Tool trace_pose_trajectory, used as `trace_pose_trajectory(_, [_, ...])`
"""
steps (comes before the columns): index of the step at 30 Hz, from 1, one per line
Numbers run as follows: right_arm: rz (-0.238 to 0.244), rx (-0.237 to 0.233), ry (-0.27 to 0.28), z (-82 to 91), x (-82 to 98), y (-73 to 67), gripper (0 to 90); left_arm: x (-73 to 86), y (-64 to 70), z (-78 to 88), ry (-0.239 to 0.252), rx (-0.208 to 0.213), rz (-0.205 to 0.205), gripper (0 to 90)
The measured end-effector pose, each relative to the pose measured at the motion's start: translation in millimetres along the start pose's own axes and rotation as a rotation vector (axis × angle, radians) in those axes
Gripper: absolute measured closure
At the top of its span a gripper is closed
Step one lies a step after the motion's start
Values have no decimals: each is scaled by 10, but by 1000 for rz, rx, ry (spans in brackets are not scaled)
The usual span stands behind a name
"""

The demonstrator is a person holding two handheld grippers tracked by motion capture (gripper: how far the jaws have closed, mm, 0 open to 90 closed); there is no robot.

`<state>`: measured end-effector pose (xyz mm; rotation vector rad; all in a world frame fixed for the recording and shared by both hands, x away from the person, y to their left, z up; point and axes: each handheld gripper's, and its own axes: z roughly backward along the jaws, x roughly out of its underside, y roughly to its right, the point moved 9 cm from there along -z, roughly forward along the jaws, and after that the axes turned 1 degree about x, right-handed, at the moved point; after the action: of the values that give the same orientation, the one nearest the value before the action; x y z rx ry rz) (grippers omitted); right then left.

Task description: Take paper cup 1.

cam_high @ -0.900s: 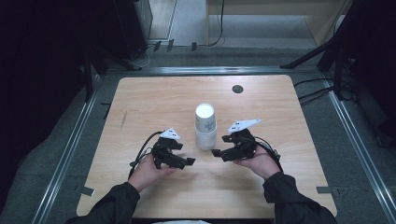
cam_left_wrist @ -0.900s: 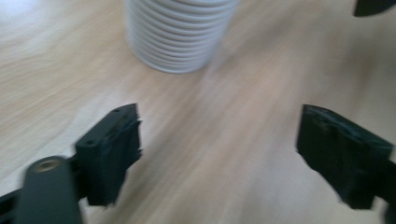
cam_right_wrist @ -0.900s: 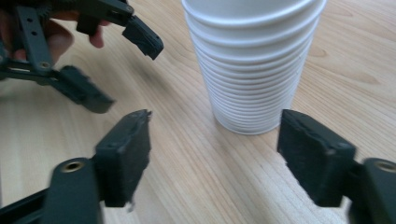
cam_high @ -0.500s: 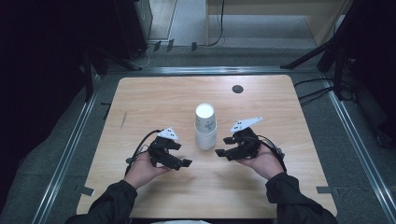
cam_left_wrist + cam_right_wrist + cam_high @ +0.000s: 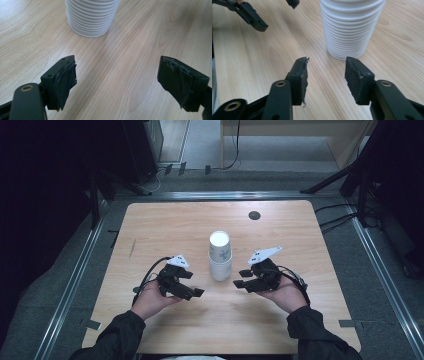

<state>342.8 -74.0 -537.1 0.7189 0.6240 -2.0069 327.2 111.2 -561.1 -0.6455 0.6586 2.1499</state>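
Presently, the left hand-held gripper [image 5: 196, 292] stands just left of the cup stack [image 5: 220, 256], jaws apart and empty; the stack sits untouched mid-surface [image 5: 300, 330]; the right hand-held gripper [image 5: 240, 282], just right of it, also gapes empty. No grasp is made yet. The cup count is indeterminable.

Both hands pulled back toward the person: left gripper [image 5: 192, 287] and right gripper [image 5: 243, 279] now sit lower and farther from the cup stack [image 5: 220, 256], nothing between either gripper's jaws.
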Motion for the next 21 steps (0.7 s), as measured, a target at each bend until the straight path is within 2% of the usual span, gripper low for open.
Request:
trace_pose_trajectory(3, [-9, 5, -5, 34, -10, 34, 475, 5, 7, -2, -4, 5, -3, 155])
trace_pose_trajectory(10, [-18, 0, -1, 104, -8, 74, 446, 24, 11, -1, -16, 0, -30, 155])
trace_pose_trajectory(18, [-29, -2, -1, 166, -27, 139, 396, 34, -13, 32, -20, 5, -21, 155])
trace_pose_trajectory(21, [-17, 2, 2, 204, -51, 152, 381, 32, -20, 58, -13, 3, -16, 155])
